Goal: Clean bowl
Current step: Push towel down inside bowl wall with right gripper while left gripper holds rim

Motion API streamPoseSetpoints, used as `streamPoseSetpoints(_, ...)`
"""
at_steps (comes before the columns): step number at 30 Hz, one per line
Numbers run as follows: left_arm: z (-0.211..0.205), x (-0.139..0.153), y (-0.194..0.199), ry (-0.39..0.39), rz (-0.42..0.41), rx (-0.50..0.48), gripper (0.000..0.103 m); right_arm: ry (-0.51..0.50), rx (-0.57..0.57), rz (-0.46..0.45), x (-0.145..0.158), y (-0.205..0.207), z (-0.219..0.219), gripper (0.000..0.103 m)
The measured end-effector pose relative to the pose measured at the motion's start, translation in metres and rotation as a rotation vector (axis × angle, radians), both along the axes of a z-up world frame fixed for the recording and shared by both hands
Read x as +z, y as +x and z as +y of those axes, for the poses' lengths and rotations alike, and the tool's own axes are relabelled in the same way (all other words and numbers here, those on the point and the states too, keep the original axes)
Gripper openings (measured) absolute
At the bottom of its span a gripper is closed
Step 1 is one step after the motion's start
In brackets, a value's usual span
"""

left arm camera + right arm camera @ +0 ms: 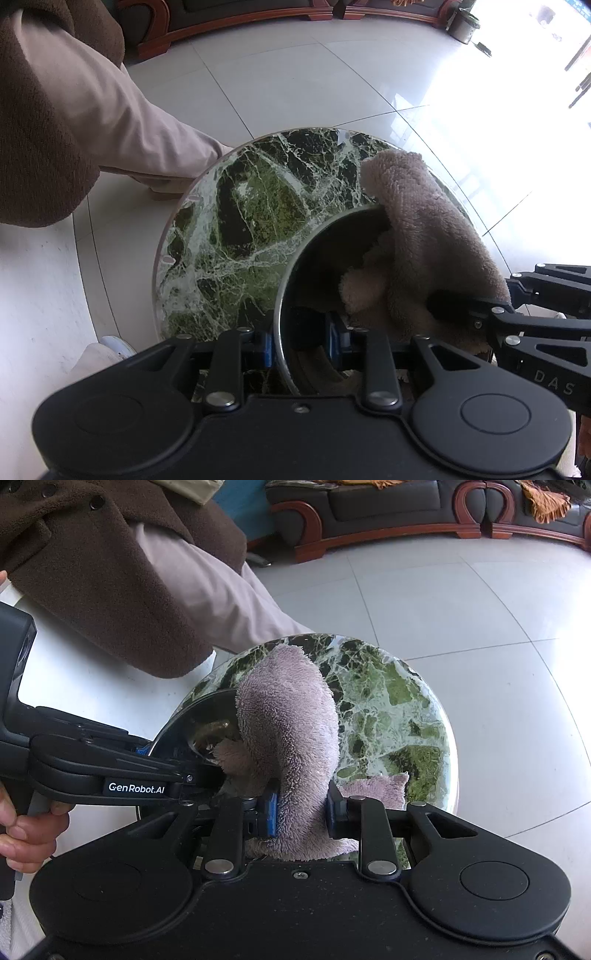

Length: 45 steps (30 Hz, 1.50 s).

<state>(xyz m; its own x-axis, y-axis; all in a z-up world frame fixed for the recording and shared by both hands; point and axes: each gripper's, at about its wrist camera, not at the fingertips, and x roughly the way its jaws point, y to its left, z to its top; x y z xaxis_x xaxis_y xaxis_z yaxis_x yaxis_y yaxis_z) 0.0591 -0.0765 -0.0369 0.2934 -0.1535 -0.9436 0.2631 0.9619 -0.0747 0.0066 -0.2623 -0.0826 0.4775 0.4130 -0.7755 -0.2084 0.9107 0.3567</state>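
The bowl [317,280] stood on the round green marble table [236,229], near its edge. The left tool [304,345] pinched the bowl's rim, one finger inside and one outside. The right tool [301,808] pinched a fluffy towel [288,716] that draped over the bowl's rim and down inside it.
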Motion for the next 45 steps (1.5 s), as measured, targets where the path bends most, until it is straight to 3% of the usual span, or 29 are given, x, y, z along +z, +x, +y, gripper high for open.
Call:
streamPoseSetpoints(28, 0.005, -0.001, 0.000, -0.017, 0.004, 0.006, 0.026, 0.047, -0.063, 0.015, 0.001, -0.012, -0.003, 0.025)
streamPoseSetpoints(38, 0.012, 0.001, -0.007, -0.033, 0.022, 0.017, 0.021, -0.063, 0.041, -0.018, 0.005, 0.008, 0.011, 0.022)
streamPoseSetpoints(45, 0.010, 0.018, 0.012, -0.042, -0.044, -0.025, 0.021, -0.101, 0.091, -0.022, 0.008, 0.017, 0.016, 0.022)
